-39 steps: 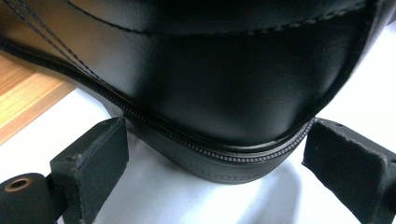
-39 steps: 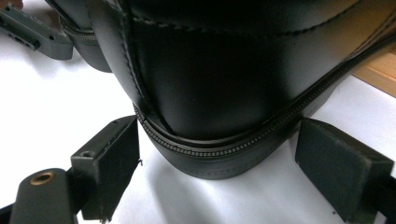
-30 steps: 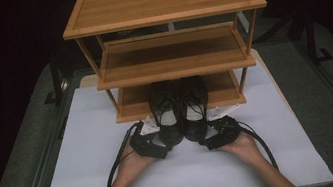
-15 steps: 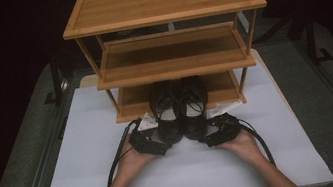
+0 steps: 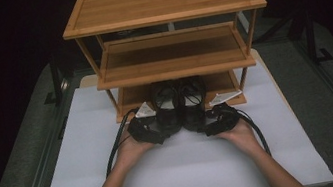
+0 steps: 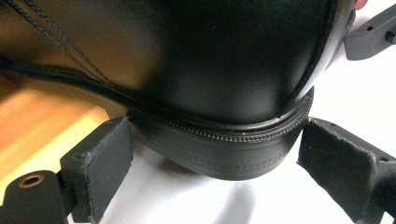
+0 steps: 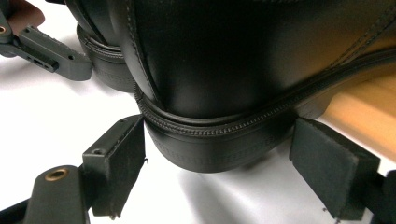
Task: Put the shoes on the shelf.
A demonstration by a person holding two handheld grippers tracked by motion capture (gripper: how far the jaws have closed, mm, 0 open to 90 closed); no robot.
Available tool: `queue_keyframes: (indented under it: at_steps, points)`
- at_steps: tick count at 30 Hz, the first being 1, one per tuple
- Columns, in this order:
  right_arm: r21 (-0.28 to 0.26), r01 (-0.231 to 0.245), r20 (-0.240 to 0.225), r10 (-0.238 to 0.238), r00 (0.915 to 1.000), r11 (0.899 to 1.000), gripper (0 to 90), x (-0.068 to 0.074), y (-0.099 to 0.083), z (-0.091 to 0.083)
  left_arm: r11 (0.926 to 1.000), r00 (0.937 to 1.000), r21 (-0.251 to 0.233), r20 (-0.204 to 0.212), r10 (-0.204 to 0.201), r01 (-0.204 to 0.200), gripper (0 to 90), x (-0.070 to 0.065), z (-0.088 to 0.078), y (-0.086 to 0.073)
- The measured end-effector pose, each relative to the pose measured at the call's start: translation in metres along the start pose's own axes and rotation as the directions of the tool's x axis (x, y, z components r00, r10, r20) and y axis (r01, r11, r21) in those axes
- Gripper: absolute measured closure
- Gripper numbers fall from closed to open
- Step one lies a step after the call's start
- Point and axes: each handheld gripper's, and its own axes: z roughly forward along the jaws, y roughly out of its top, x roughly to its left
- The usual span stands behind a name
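Observation:
Two black leather shoes stand side by side on the bottom shelf of a bamboo rack [image 5: 172, 62], heels toward me. My left gripper [image 5: 153, 131] is at the heel of the left shoe [image 5: 166, 106]. In the left gripper view the pads [image 6: 109, 168] flank the shoe's rubber heel [image 6: 224, 154], with a gap showing on the right side. My right gripper [image 5: 215, 124] is at the heel of the right shoe [image 5: 193, 100]. Its pads [image 7: 327, 163] likewise straddle that heel [image 7: 215, 140] without squeezing it. Both grippers are open.
The rack has three wooden shelves; the upper two are bare. It stands at the far side of a white board [image 5: 192, 170] on a grey table. Cables trail from both grippers over the board. Dark stands flank the table.
Both hands have moved a little away from me toward the rack, bringing the jaws up around the shoe heels. The shoes have not shifted.

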Motion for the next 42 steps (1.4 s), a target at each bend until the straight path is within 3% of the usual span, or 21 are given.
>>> queue_keyframes:
  at_steps: [8, 11, 18, 20, 21, 24, 27, 31, 32, 33, 38, 42]
  points:
    - [-0.034, -0.007, 0.052, 0.009, 0.9986, 0.999, 18.4, -0.024, 0.024, 0.015, 0.9985, 0.9986, -0.032, -0.028, -0.045, 0.044, 9.9, 0.03, 0.018, 0.014]
    - [-0.027, 0.014, 0.089, -0.012, 0.996, 1.0, 18.9, -0.03, 0.029, 0.023, 0.9997, 0.9983, -0.007, -0.054, -0.024, 0.023, 9.9, 0.038, 0.027, 0.018]
    - [-0.019, -0.02, 0.114, 0.023, 0.9932, 1.0, 18.9, -0.04, 0.035, 0.037, 0.9993, 0.9958, -0.005, -0.083, -0.038, 0.037, 9.3, 0.049, 0.036, 0.026]
    - [-0.003, -0.026, 0.13, 0.026, 0.9912, 1.0, 18.8, -0.043, 0.034, 0.041, 0.9996, 0.995, 0.012, -0.097, -0.023, 0.024, 9.2, 0.051, 0.04, 0.027]
    - [0.001, -0.018, 0.138, 0.018, 0.9903, 1.0, 18.8, -0.044, 0.034, 0.043, 0.9995, 0.9967, 0.007, -0.076, -0.03, 0.031, 8.9, 0.052, 0.041, 0.027]
    - [-0.012, -0.029, 0.136, 0.03, 0.9903, 1.0, 18.9, -0.043, 0.033, 0.043, 0.9981, 0.9953, 0.016, -0.078, -0.057, 0.059, 8.8, 0.053, 0.042, 0.024]
    - [-0.011, -0.034, 0.126, 0.035, 0.9915, 0.999, 18.9, -0.042, 0.032, 0.04, 0.9989, 0.9954, -0.006, -0.084, -0.046, 0.046, 14.4, 0.05, 0.035, 0.02]
    - [-0.006, -0.018, 0.138, 0.019, 0.9902, 1.0, 17.7, -0.037, 0.031, 0.032, 0.9989, 0.9955, -0.019, -0.083, -0.045, 0.043, 14.3, 0.046, 0.022, 0.017]
    - [-0.008, -0.014, 0.139, 0.015, 0.9902, 1.0, 17.3, -0.035, 0.029, 0.028, 0.9976, 0.9949, -0.029, -0.077, -0.066, 0.064, 14.2, 0.044, 0.019, 0.016]
    - [-0.01, -0.011, 0.137, 0.012, 0.9905, 1.0, 16.6, -0.033, 0.028, 0.026, 0.9988, 0.996, -0.022, -0.077, -0.046, 0.044, 14.2, 0.043, 0.014, 0.015]
    - [0.001, 0.012, 0.139, -0.012, 0.9902, 1.0, 14.5, -0.023, 0.015, 0.009, 0.9993, 0.9973, -0.02, -0.065, -0.032, 0.031, 13.7, 0.03, -0.008, 0.003]
    - [0.004, 0.002, 0.128, -0.002, 0.9917, 1.0, 13.6, -0.019, 0.002, -0.007, 0.9995, 0.9978, -0.01, -0.06, -0.029, 0.029, 13.5, 0.021, -0.024, -0.011]
